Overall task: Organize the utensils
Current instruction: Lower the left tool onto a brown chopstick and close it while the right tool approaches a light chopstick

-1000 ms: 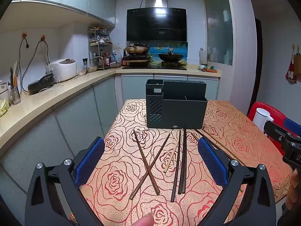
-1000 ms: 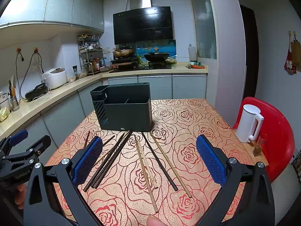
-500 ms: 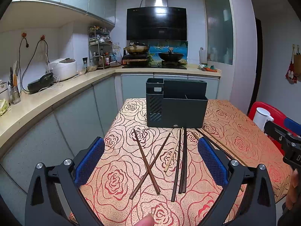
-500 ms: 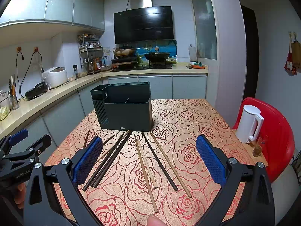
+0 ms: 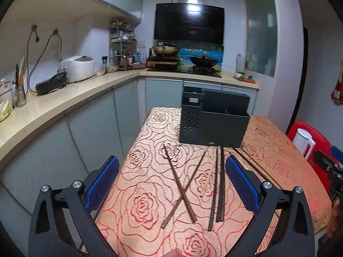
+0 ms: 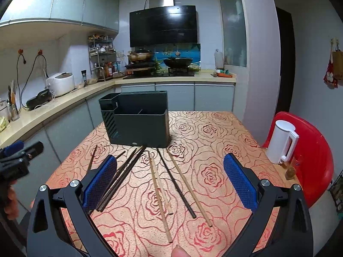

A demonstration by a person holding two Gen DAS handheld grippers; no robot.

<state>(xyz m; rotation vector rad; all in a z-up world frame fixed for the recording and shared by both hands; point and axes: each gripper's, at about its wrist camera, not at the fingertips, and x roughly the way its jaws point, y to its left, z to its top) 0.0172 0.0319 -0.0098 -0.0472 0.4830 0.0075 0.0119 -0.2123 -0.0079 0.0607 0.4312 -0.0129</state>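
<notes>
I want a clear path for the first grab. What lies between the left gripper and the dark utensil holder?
In the left wrist view, only loose chopsticks on the tablecloth separate the left gripper from the utensil holder.

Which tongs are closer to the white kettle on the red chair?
Right. The right tongs hang open over the loose chopsticks, with the white kettle just off their right side. The left tongs sit farther left, across the table.

Left gripper point(image 5: 172, 178) and right gripper point(image 6: 170, 176) hover side by side, blue-padded jaws spread wide, gripping nothing.
</notes>
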